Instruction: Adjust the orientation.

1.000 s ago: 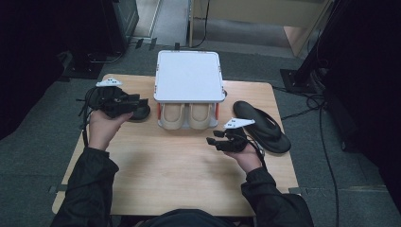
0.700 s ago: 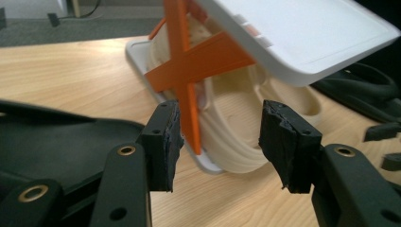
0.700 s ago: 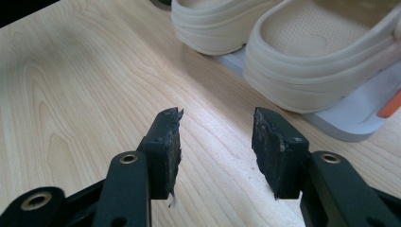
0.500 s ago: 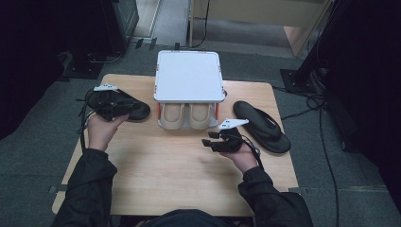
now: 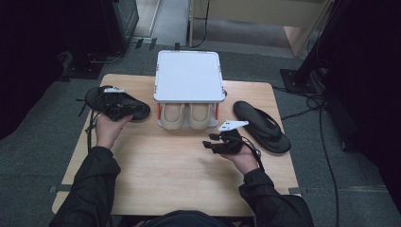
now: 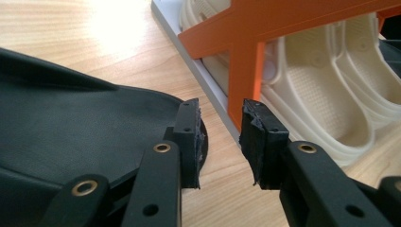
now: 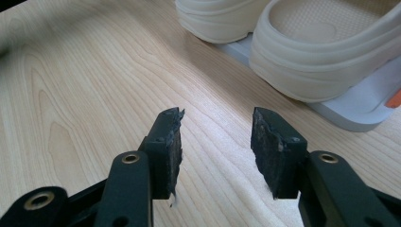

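- Now the left gripper sits low over the left black flip-flop on the tabletop; its fingers have just been closing, sole edge just beside one (no grip).
- Right gripper hovers, fingers wide apart, holding nothing, near cream clogs.

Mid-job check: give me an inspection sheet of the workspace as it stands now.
Surface: wooden table, bare at the near side.
Job's things: black sandal at the left; its edge lies by one jaw in the left gripper view. Second black sandal at the right.
Clutter: white rack with cream shoes on its lower shelf.
Grippers: left gripper at the sandal, jaws just closing, nothing pinched between them; right gripper open over bare wood.
Cables: one trails from each gripper; floor cables at the right.
Surroundings: grey carpet, dark stands.
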### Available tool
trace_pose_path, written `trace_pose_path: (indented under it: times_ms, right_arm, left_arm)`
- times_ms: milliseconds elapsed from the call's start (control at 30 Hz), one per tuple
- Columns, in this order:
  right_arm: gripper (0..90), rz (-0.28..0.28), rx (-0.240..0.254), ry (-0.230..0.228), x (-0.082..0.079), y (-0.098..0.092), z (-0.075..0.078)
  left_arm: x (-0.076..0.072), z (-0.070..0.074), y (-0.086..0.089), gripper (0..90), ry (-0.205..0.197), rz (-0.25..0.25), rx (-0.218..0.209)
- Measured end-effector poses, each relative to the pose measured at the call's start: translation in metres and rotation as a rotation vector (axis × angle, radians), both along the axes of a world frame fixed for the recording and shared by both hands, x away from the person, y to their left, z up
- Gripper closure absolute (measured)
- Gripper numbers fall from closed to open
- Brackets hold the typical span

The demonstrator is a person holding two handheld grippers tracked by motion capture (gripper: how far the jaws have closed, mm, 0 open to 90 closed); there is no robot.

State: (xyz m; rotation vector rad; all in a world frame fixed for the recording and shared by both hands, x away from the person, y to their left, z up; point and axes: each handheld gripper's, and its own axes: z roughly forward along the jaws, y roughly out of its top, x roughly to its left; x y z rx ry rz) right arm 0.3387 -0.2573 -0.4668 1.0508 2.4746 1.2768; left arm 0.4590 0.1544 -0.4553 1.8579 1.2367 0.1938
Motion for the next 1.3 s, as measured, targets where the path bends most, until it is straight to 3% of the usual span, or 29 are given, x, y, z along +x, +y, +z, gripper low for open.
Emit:
trace_pose_path:
  times_ms: [300, 433, 533, 767, 1300]
  right_arm:
    - [54.4, 0.001, -0.009, -0.008, -0.002, -0.001, -0.001]
    - [54.5, 0.003, -0.01, -0.004, -0.004, 0.0, -0.001]
    - [54.4, 0.003, -0.015, 0.001, -0.003, 0.0, -0.002]
    - [54.4, 0.008, -0.012, -0.005, -0.003, 0.001, -0.003]
    - [54.5, 0.041, -0.009, 0.003, 0.004, 0.012, -0.003]
  left_arm:
    - [0.009, -0.018, -0.002, 73.5, 0.044, -0.004, 0.019]
    - [0.012, -0.026, -0.002, 74.3, 0.084, -0.015, 0.023]
    - [0.012, -0.031, -0.005, 74.3, 0.101, -0.027, 0.073]
    - [0.009, -0.035, 0.001, 76.9, 0.093, -0.009, 0.023]
    - [-0.01, -0.036, 0.013, 78.5, 0.106, -0.015, 0.001]
